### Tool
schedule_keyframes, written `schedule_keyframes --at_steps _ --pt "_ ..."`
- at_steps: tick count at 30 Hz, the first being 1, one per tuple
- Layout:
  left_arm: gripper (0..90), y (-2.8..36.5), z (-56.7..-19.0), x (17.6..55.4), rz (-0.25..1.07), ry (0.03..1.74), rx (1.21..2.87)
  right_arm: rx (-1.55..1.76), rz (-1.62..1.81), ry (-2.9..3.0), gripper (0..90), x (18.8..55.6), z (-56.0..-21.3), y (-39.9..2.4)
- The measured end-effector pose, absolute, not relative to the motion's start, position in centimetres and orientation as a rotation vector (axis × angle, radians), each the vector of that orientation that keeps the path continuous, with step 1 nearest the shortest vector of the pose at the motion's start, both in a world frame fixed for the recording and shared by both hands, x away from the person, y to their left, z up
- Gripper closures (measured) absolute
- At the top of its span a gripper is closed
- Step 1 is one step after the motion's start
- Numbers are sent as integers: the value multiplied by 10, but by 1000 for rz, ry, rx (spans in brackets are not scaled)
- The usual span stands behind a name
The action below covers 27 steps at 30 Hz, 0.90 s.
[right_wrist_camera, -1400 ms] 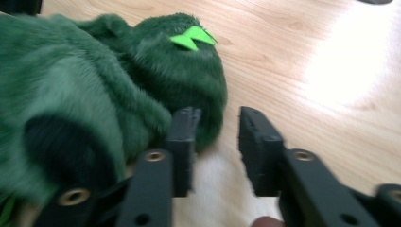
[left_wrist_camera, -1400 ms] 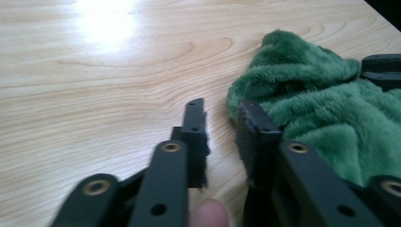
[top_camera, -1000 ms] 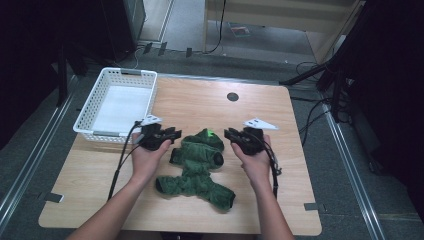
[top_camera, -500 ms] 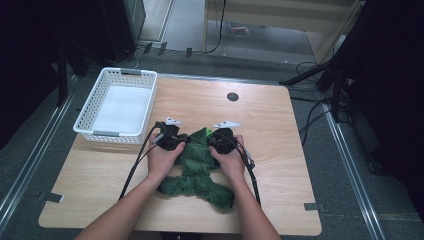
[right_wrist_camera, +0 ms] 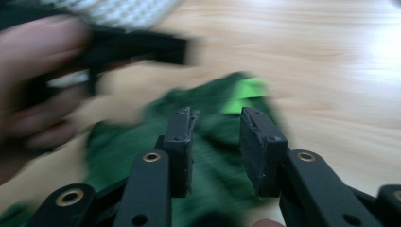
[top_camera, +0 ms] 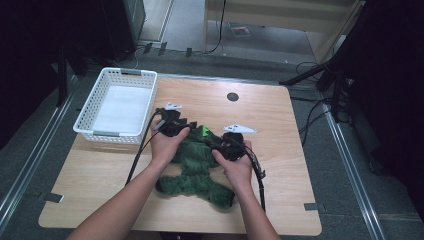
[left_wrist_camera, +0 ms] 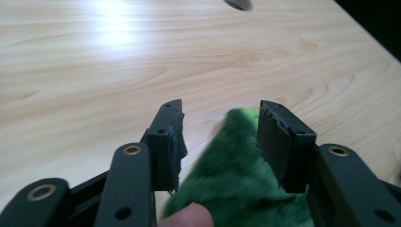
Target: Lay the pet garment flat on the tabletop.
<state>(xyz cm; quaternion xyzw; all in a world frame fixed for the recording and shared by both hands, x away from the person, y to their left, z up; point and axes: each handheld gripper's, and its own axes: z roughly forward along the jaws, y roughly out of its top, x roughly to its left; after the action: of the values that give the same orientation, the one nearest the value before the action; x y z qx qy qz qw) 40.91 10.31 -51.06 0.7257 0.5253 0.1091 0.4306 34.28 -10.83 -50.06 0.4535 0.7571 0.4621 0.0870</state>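
Two hand-held grippers, left (top_camera: 186, 126) and right (top_camera: 220, 145), have just opened off the green clothing (top_camera: 197, 167), so that fold looks done.

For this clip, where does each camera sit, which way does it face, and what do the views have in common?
High view: above the person's side, looking forward and down on the wooden table; both forearms, left gripper, right gripper.
Left gripper view: rides the left gripper, looking along its parted jaws across the tabletop; a fingertip shows.
Right gripper view: rides the right gripper, facing the white basket.
Shared: the green garment.
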Motion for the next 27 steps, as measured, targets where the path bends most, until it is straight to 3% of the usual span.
schedule_keyframes --at_steps 2,5,11,12,13,17,20,22,24,25,27 --pt "513 83 -516 418 205 1255 1941 1330 1358 2313 632 336 -505 -102" --pt "589 71 -525 419 260 1245 2051 1294 1253 2381 610 331 -520 -100" --pt "699 69 -531 424 298 1306 2065 1328 1266 2380 648 326 -544 -113" --pt "717 66 -531 429 377 1347 2066 1298 1217 2390 653 325 -542 -113" --pt "717 66 -531 429 377 1347 2066 1298 1217 2390 653 325 -542 -113" --pt "698 67 -531 449 435 1434 2031 1247 1158 2392 656 323 -541 -114" --pt "666 68 -531 455 422 1449 2016 1256 1159 2376 587 324 -538 -121" --pt "589 77 -526 458 275 1403 1910 1273 1201 2345 551 325 -532 -130" --pt "538 81 -521 456 243 1358 1879 1286 1246 2329 547 326 -529 -135" --pt "481 90 -509 446 190 1243 1834 1320 1373 2277 550 328 -518 -148" --pt "473 94 -503 439 217 1197 1824 1334 1407 2253 563 329 -514 -153"
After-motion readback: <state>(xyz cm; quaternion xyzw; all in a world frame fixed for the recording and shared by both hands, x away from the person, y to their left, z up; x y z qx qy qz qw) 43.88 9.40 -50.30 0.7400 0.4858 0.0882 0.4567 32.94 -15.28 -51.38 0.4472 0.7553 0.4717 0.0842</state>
